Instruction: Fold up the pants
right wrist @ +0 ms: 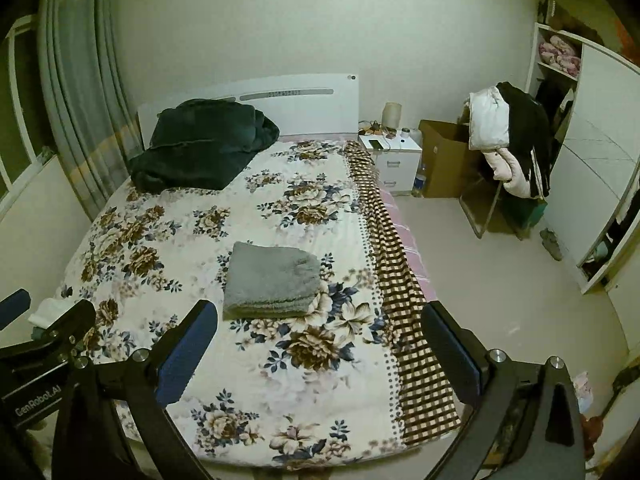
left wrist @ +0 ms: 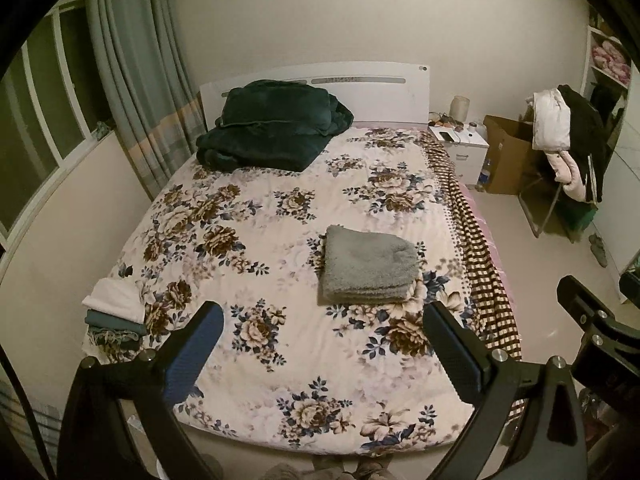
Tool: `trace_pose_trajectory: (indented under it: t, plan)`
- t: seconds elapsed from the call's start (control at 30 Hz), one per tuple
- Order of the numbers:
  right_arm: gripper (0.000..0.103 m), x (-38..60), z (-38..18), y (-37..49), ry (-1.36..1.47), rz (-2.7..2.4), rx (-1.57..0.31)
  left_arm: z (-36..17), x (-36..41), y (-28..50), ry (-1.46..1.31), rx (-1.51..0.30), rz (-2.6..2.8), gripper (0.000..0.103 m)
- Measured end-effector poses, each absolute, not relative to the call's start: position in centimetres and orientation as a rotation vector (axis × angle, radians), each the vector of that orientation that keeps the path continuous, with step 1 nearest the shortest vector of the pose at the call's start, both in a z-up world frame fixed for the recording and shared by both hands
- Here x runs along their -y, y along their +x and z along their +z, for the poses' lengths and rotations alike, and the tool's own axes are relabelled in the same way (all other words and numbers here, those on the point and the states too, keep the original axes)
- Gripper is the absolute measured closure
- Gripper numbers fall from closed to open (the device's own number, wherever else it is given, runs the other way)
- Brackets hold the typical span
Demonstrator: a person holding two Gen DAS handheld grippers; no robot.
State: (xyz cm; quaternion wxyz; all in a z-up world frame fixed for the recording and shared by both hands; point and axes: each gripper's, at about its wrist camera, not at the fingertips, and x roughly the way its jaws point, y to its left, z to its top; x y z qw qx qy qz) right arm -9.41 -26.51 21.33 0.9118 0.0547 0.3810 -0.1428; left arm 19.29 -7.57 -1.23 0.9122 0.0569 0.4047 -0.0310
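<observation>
Pants [left wrist: 368, 266] x1 folded on bed [left wrist: 280, 360], 2 grippers [left wrist: 320, 354] [right wrist: 318, 354] w/ fingers apart

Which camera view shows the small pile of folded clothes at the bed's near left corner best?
The left wrist view: the pile of folded clothes shows whole there, white piece over dark green ones. In the right wrist view the left hand-held gripper covers most of it; only a white bit shows.

Left hand-held gripper [left wrist: 322, 344]: you hold it raised, jaws spread wide, nothing between the fingers.
Right hand-held gripper [right wrist: 320, 344]: you hold it level beside the left, jaws equally wide, empty.
Spacing: your two grippers sit side by side, apart.
</observation>
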Motion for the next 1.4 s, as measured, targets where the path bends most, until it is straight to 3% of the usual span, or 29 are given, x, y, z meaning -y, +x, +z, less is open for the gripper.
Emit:
trace_pose_trajectory:
  t: [1.4]
  plan:
    - [0.0, 26.1, 18.2, -7.8, 0.128, -0.265, -0.815, -1.5, 7.4, 20.1, 0.114, -0.837, -0.076, 0.001]
